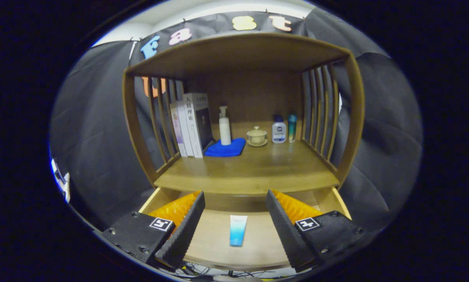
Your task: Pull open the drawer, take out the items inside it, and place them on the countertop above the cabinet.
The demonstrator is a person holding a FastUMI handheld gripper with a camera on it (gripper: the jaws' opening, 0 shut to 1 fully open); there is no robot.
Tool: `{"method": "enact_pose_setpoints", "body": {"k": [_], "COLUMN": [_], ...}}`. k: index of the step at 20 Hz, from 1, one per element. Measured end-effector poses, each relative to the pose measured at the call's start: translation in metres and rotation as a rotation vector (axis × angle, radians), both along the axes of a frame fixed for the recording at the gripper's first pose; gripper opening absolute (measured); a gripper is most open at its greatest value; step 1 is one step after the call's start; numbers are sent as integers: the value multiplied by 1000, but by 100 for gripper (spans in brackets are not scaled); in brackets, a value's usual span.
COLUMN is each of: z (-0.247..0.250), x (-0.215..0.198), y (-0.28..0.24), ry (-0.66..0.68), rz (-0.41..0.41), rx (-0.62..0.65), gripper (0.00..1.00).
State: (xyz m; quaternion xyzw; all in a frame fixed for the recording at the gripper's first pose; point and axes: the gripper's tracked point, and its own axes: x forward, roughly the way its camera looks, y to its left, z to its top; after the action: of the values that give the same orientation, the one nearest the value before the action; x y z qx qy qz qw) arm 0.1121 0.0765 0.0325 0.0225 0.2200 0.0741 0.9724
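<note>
The wooden drawer (328, 197) stands pulled out below the cabinet's countertop (250, 172). A small white and blue tube (238, 230) lies flat on the drawer's floor, its blue end toward me. My gripper (235, 201) hovers over the drawer, open, its two fingers spread wide to either side of the tube. The tube lies between the fingers and below them, and neither finger touches it.
On the countertop stand several upright books (191, 124), a white pump bottle (224, 127) on a blue cloth (226, 148), a lidded cup on a saucer (256, 136), a small white bottle (278, 131) and a teal can (292, 127). Slatted side walls and a wooden roof enclose it.
</note>
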Motion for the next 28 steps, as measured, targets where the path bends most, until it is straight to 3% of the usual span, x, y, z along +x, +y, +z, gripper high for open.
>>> {"method": "enact_pose_setpoints", "body": {"k": [6,11,19,23,25,28], "z": [-65,-120,-174,-190,-193,-198], "x": [36,38,16,12,11,10], "y": [22,20,6,8,7,1], "ry": [313,542,776,820,839,862], "rz": [38,29,-15,-40,-49,-97], "rx": [-40,-45,-89,-109,-123,-144], "gripper": [99,98,92,90,82,62]}}
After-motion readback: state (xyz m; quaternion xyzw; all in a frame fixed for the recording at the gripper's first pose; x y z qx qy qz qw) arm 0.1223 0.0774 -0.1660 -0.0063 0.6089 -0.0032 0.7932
